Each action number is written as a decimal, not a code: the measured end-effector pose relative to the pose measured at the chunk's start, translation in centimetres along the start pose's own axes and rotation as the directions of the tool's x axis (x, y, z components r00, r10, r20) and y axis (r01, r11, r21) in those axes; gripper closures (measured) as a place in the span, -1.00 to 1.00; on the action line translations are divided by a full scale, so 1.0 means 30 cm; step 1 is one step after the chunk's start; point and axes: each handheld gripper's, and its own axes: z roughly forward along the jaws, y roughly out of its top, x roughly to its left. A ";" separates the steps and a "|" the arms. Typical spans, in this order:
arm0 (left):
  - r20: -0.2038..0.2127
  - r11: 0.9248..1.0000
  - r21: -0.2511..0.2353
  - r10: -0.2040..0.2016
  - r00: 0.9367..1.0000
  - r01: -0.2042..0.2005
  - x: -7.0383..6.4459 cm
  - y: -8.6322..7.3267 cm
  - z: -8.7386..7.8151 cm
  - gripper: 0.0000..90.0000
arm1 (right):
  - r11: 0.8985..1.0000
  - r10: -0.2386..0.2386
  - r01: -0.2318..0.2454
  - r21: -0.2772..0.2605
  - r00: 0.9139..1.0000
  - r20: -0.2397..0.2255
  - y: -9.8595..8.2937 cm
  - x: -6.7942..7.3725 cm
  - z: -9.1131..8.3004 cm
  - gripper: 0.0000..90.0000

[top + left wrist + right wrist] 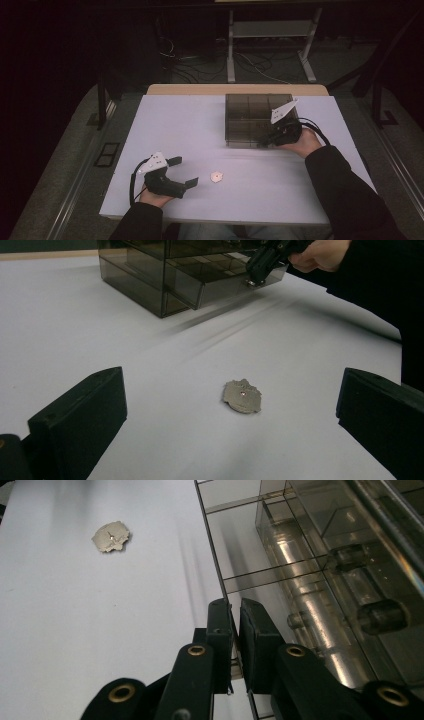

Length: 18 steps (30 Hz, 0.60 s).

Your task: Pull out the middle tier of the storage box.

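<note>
Currently right hand-held gripper (235, 645) pinching drawer (235, 282) front of smoky organizer box (250, 120); left hand-held gripper (230, 415) spread around flat metal badge (242, 396) lying near box; engraving unreadable.

The flat, ragged-edged metal badge (243, 396) is dull silver-grey with a small reddish dot at its middle, and reads pale cream from above. The rectangular see-through plastic drawer box (250, 120) is smoky brown-grey, its thin dividers showing as darker lines. The counter (200, 130) is plain matte white, with a light wood strip along its far edge. Both the left gripper (183, 172) and the right gripper (236, 625) have matte black fingers; brass-coloured rivets dot the right one's linkage. Each carries a pale grey plate. The sleeves are black.
</note>
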 end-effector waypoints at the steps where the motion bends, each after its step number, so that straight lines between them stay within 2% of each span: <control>1: 0.000 1.000 0.001 0.000 1.000 0.000 -0.001 0.000 0.000 -1.00 | 1.000 -0.002 0.002 0.001 1.000 -0.001 -0.001 0.002 0.000 0.83; 18: 0.000 1.000 0.000 -0.001 1.000 0.001 -0.002 0.000 0.000 -1.00 | 1.000 0.010 -0.010 0.000 1.000 -0.012 -0.007 0.022 -0.001 0.83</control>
